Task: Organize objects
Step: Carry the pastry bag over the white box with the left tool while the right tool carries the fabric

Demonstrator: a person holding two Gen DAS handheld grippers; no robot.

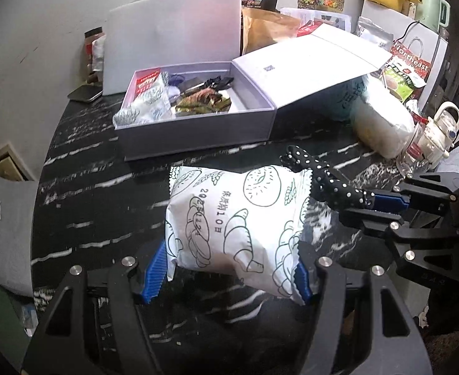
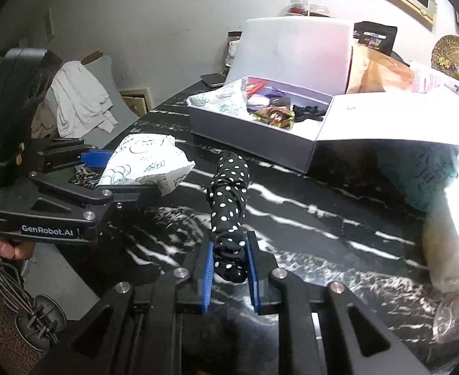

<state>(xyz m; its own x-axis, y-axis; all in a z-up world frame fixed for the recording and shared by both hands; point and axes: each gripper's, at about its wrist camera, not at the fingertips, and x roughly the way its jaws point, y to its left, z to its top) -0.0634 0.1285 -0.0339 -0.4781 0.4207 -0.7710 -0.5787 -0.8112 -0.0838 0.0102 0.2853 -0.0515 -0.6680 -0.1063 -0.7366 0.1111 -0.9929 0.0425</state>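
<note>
Two loads are mid-carry: left gripper (image 1: 229,276) fingers clamp the bread packet (image 1: 235,218), right gripper (image 2: 229,268) fingers clamp the polka-dot cloth (image 2: 229,200). Next, likely carry both to the open box (image 1: 198,128) at 12 o'clock on the worktop (image 1: 104,193).

A white bread packet (image 1: 235,222) printed with pastry drawings lies flat beside a rolled black polka-dot cloth (image 2: 229,200); beyond them, an open white box (image 1: 198,131) holds snack packets.
</note>
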